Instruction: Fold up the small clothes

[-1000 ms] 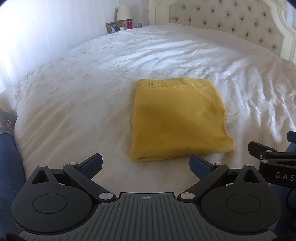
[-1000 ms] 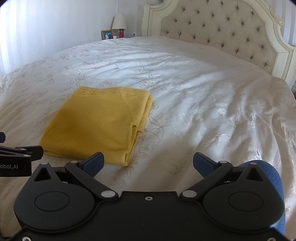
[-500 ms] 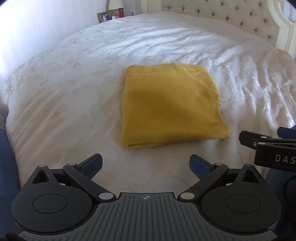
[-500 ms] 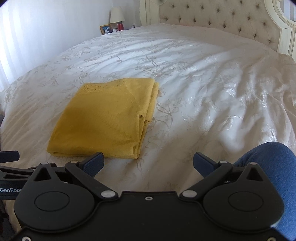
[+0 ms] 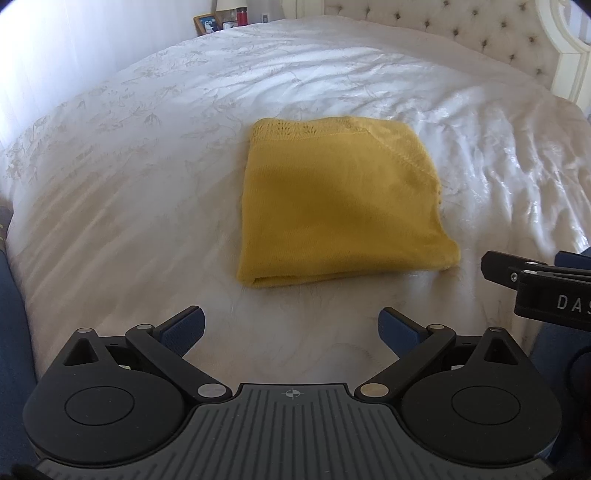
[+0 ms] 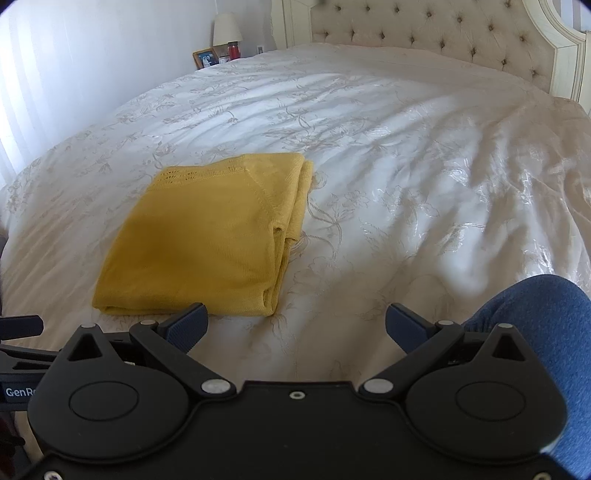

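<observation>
A yellow knitted garment [image 5: 340, 206] lies folded into a flat packet on the white bedspread [image 5: 122, 177], ahead of both my grippers and touched by neither. Its long axis runs away from me toward the tufted headboard [image 6: 443, 37]. The end with the openwork band is the far one; the near end is a rounded fold that faces me. From my right wrist view the stacked layer edges show along the packet's right side [image 6: 288, 236], while its left side is a smooth fold.

My left gripper [image 5: 291, 328] stands with its blue pads [image 5: 184, 328] spread wide and nothing between them, hovering over bare bedspread just short of the garment's near fold. My right gripper [image 6: 295, 325] is spread just as wide and holds nothing; in its view its left pad [image 6: 188, 325] overlaps the garment's near edge, but I cannot tell whether it touches. The right tool also shows at the right edge of the left wrist view [image 5: 543, 288], beside the packet's near right corner.

Blue denim, my leg [image 6: 543, 325], rises at the lower right of the right wrist view, close to that gripper's right finger. Far off beside the bed, by the wall, stand a lamp [image 6: 227, 31], a framed photo [image 6: 204, 58] and a red jar [image 6: 233, 51]. Between my pads and the garment lies only wrinkled, flower-patterned cloth.
</observation>
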Action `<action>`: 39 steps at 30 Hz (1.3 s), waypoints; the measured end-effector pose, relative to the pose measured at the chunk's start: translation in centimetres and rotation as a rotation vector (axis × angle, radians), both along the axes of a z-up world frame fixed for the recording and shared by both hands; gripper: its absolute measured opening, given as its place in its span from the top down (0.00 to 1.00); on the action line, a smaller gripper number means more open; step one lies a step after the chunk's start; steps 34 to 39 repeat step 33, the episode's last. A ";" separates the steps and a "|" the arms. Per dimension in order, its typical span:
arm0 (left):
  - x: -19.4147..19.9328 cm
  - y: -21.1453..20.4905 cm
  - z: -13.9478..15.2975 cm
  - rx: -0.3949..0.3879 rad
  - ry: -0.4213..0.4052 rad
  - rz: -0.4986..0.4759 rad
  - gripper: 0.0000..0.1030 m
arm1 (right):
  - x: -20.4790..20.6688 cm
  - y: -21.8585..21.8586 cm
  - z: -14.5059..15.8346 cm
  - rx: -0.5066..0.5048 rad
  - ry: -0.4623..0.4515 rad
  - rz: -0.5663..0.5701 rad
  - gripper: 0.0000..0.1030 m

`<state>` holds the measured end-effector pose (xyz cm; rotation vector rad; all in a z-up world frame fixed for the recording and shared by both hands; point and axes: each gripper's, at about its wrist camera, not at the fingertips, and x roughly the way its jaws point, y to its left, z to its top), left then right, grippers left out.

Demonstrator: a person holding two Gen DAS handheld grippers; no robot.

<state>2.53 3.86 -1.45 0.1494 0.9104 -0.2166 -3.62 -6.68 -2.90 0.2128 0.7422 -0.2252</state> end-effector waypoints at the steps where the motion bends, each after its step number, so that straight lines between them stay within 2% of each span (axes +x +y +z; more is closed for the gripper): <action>1: 0.0 0.0 0.0 -0.001 0.000 -0.001 0.01 | 0.0 0.0 0.0 0.000 -0.001 0.001 0.01; 39: 0.2 -0.5 0.3 0.001 -0.003 -0.010 0.02 | 0.2 0.2 -0.2 0.013 0.009 0.001 0.01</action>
